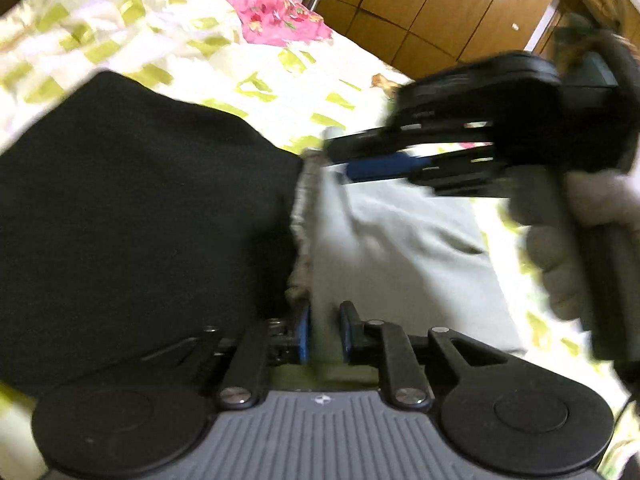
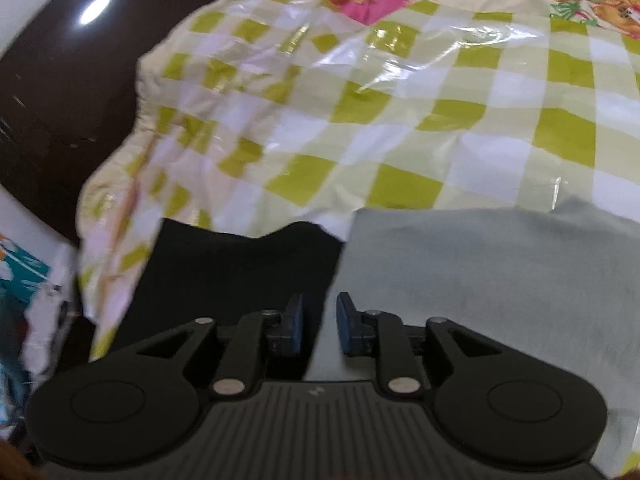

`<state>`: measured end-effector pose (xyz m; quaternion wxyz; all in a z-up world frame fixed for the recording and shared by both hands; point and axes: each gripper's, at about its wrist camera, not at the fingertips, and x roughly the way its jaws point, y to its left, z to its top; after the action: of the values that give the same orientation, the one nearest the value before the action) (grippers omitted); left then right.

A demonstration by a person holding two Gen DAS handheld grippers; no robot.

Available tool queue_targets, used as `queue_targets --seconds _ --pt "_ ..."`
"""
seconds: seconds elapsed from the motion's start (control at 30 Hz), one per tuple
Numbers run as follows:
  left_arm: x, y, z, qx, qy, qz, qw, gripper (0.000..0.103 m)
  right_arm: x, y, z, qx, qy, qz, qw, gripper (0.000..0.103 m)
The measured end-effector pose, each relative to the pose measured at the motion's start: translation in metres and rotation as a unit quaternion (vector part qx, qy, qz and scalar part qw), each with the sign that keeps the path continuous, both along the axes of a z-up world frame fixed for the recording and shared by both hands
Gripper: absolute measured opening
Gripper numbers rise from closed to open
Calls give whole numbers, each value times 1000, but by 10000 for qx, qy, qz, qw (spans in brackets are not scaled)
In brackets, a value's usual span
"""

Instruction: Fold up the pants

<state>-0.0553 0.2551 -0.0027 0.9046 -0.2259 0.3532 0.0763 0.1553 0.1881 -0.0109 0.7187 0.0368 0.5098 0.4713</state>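
Grey pants (image 1: 400,248) and black cloth (image 1: 140,220) on a checked bed (image 2: 400,120).
Soft, matte fabrics lie edge to edge; left tongs (image 1: 325,330) and right tongs (image 2: 320,326) are released, slightly apart.

In the left wrist view the right gripper (image 1: 340,160) is smeared by motion blur, so the stand of its jaws there cannot be read, and the gloved hand (image 1: 580,240) on it is cut off by the right edge. The black garment (image 1: 140,208) runs out past the left edge and under the camera housing. In the right wrist view the grey pants (image 2: 500,280) are cut by the right edge, their full shape hidden.
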Motion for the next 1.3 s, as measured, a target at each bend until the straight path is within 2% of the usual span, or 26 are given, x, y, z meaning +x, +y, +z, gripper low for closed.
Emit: queue_targets --seconds 0.07,0.13,0.23,0.37,0.43,0.5,0.6,0.7,0.77,0.83,0.87,0.9,1.2,1.3 --pt "-7 2 8 149 -26 58 9999 32 -1 -18 11 197 20 -139 9997 22" --pt "-9 1 19 329 -126 92 9993 32 1 -47 24 298 -68 -311 9990 30" --pt "-3 -7 38 656 -357 -67 9972 32 2 -95 35 119 -373 -733 9965 37" --pt "24 -33 50 637 -566 -919 9921 33 16 -158 22 -205 -184 -1399 9898 39" --pt "38 -58 49 638 -625 -1474 9850 35 27 -176 7 -226 99 -1662 9858 39" --pt "51 -82 40 501 -636 -2040 9756 35 38 -184 -7 -39 376 -1837 9822 39" --pt "72 -108 25 348 -553 -2675 9614 35 57 -179 -27 141 708 -1834 9804 41" --pt "87 -124 13 443 -527 -3120 9476 35 71 -168 -44 246 868 -1715 9810 41" --pt "96 -126 1 403 -165 -3273 9439 35 77 -162 -52 384 1002 -1643 9806 41" --pt "104 -123 -14 289 204 -3250 9451 35 85 -159 -57 544 1077 -1627 9793 27" --pt "105 -121 -16 173 217 -3215 9465 35 88 -158 -58 555 1099 -1647 9786 17" --pt "106 -120 -16 111 233 -3167 9482 35 95 -155 -59 572 1139 -1664 9778 14" --pt "105 -122 -12 161 241 -3120 9496 34 134 -125 -60 452 947 -1579 9819 6" --pt "95 -131 -8 366 296 -3342 9413 34 135 -122 -59 419 899 -1532 9832 6"
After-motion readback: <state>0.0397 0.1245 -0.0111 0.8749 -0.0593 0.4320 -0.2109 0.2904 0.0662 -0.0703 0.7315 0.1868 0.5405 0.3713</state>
